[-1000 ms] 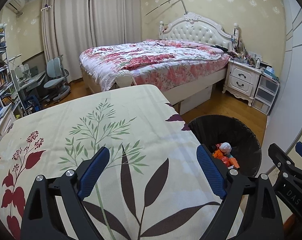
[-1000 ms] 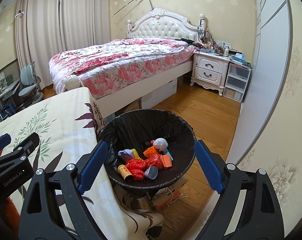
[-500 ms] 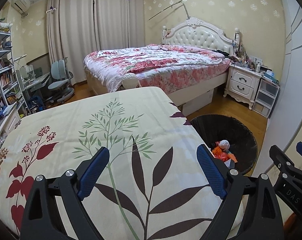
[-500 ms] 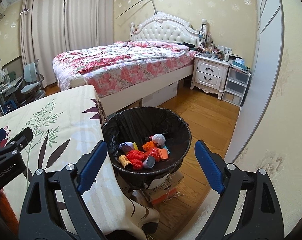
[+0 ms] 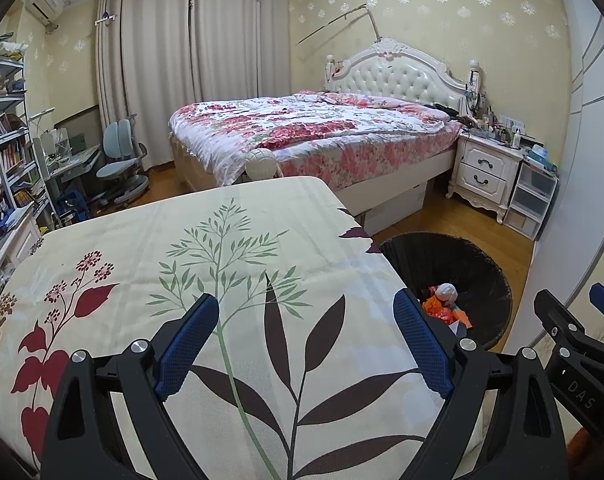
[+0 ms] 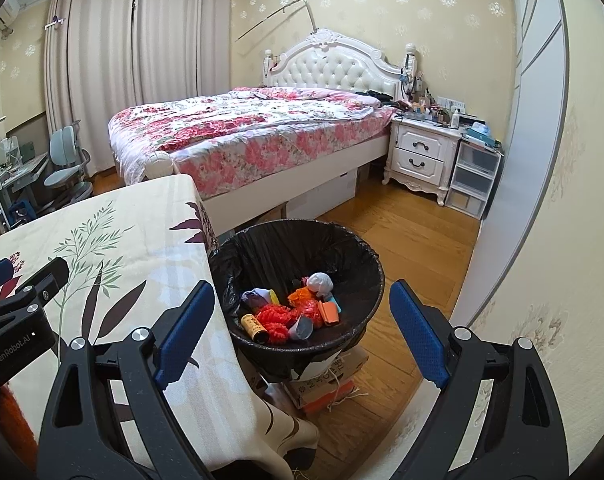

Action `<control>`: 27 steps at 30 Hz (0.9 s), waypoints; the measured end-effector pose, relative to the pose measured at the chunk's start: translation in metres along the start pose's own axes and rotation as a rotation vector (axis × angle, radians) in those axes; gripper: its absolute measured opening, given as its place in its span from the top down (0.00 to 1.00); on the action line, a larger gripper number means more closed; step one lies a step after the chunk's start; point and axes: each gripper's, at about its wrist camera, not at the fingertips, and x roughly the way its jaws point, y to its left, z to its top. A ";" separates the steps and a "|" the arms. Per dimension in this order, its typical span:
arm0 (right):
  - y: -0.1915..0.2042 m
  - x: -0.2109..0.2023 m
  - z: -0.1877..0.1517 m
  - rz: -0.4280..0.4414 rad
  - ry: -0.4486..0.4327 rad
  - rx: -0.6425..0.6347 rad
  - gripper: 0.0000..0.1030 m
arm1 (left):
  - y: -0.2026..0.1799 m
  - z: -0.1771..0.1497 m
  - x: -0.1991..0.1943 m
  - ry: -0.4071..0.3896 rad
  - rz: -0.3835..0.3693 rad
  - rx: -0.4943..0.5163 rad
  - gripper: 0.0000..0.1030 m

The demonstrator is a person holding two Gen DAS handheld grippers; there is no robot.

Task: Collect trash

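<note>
Beside the surface (image 5: 182,248), my left gripper (image 5: 305,344) and right gripper (image 6: 302,332) hang released, pulled back slightly; trash (image 6: 290,312) sits in the bin (image 6: 341,248), so collecting looks finished.

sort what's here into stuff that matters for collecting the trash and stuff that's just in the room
Job:
- trash bin with black liner
- collected trash inside it
- left gripper, open, empty
- right gripper, open, empty
- tablecloth-covered table

Just there:
- bed
- nightstand
- desk chair
- curtains
</note>
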 end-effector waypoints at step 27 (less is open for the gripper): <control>0.003 -0.002 0.003 -0.003 -0.007 -0.005 0.15 | -0.001 0.000 -0.003 -0.006 0.000 -0.008 0.14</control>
